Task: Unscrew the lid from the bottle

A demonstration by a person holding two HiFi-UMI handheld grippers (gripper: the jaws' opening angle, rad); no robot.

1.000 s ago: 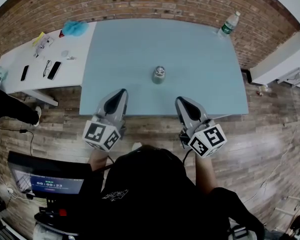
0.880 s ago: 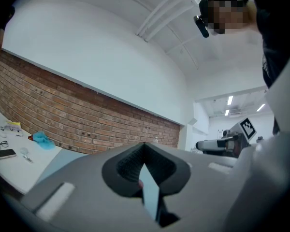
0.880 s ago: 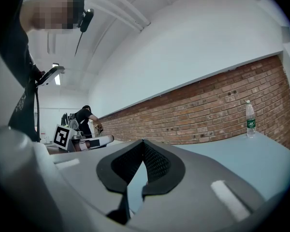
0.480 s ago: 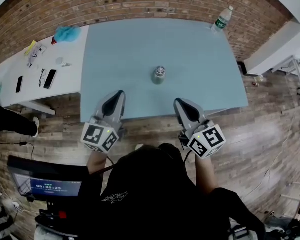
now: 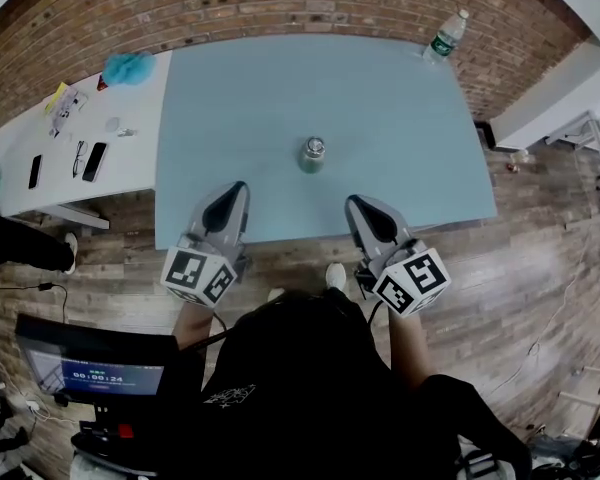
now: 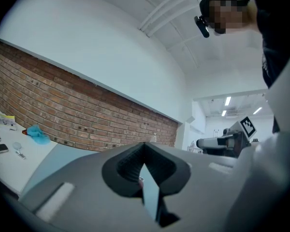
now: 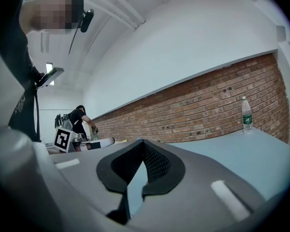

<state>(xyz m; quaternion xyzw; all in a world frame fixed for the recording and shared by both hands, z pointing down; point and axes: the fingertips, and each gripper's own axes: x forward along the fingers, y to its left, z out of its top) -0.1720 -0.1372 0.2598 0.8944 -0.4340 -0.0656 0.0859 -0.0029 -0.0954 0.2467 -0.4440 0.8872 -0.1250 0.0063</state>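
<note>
A small clear bottle (image 5: pixel 313 155) with a silver lid stands upright near the middle of the light blue table (image 5: pixel 400 118). My left gripper (image 5: pixel 237 191) hovers at the table's near edge, left of the bottle and short of it, jaws shut and empty. On the other side my right gripper (image 5: pixel 357 207) hangs over the same edge, also shut on nothing. In the left gripper view the left gripper (image 6: pixel 145 148) shows its pads pressed together. In the right gripper view the right gripper (image 7: pixel 143 145) is closed the same way. Neither touches the bottle.
A plastic water bottle (image 5: pixel 446 35) stands at the table's far right corner and also shows in the right gripper view (image 7: pixel 247 115). A white side table (image 5: pixel 40 118) at the left carries phones, glasses and a blue fluffy thing (image 5: pixel 128 67). A brick wall (image 5: pixel 280 3) runs behind. A monitor (image 5: pixel 90 368) sits at the lower left.
The head view has shifted a little, so the table sits slightly further left in the picture. Both grippers stay shut at the near edge, and the bottle stands where it was.
</note>
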